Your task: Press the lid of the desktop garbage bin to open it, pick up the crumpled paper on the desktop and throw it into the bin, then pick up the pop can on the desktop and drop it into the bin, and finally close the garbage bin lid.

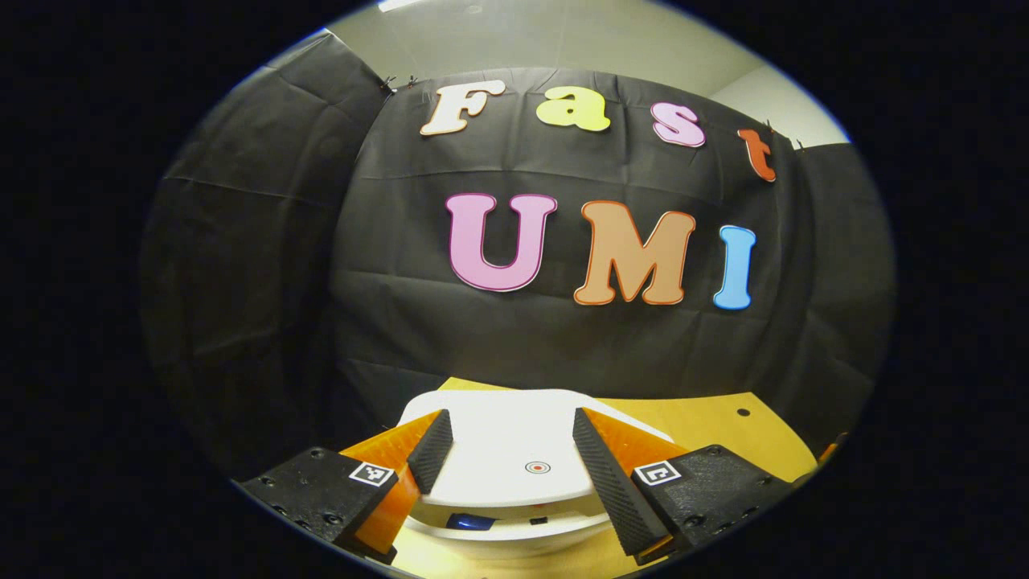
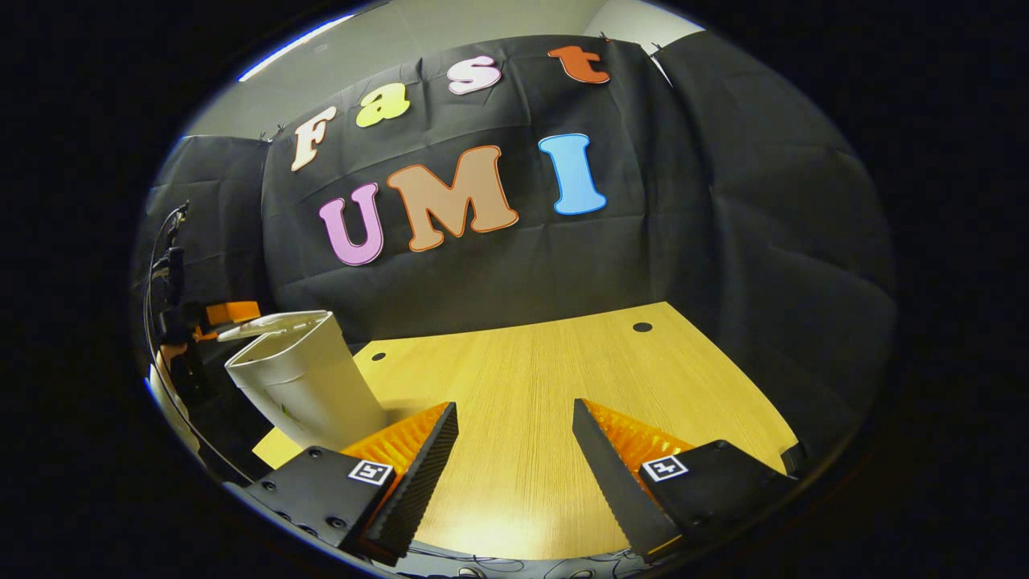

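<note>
Looking along the left gripper (image 1: 512,462) in the left gripper view: fingers spread wide, holding nothing, hovering low over the bin (image 1: 514,527). Lid (image 1: 514,450) white, smooth, glossy plastic, rounded in outline, with a small red ring mark near its front. Lid seen slightly raised over the rim, a dark gap beneath and something blue inside the gap; not fully latched, by appearance. Judged a light, stiff shell, slippery to the touch; best pressed from above near the marked spot, not pinched. Ribbed inner faces noted on the pads (image 1: 601,470), suited to grip on smooth plastic. Worktop (image 1: 723,430) pale wood grain, flat, with a small dark hole.

Turning to the right gripper view: right gripper (image 2: 514,458) likewise spread and holding nothing, poised over bare worktop. Bin at far left near the worktop edge, tapering downward, matt white walls, lid ajar on top. Likely to tip or slide if pushed sideways, being tall and light; downward pressure advised. Another gripper just behind the bin, state not discernible. Paper and can not located; presumably inside the bin.
</note>
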`<act>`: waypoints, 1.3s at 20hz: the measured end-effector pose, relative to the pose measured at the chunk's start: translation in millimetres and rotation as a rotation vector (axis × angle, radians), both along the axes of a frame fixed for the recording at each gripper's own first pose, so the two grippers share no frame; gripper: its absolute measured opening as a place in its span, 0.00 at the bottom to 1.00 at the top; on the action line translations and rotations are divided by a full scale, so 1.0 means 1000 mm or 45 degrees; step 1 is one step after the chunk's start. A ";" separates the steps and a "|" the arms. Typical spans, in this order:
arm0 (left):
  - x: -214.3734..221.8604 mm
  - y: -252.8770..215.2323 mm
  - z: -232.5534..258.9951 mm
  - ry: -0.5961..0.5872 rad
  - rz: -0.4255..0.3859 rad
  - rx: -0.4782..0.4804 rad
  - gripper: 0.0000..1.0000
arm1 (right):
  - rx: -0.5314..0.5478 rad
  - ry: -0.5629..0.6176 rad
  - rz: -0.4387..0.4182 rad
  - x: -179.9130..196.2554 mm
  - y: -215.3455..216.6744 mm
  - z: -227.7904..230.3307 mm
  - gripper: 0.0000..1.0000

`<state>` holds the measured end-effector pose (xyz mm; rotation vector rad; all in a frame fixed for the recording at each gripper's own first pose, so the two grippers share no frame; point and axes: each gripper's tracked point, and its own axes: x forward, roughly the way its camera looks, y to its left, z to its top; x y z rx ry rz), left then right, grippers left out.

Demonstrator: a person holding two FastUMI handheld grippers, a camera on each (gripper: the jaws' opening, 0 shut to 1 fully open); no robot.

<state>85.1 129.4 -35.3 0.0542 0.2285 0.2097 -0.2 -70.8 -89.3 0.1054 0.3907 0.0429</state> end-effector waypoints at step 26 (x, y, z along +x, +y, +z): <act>-0.004 0.009 -0.036 -0.107 0.193 0.179 0.92 | 0.004 0.074 -0.011 0.001 -0.018 -0.016 0.96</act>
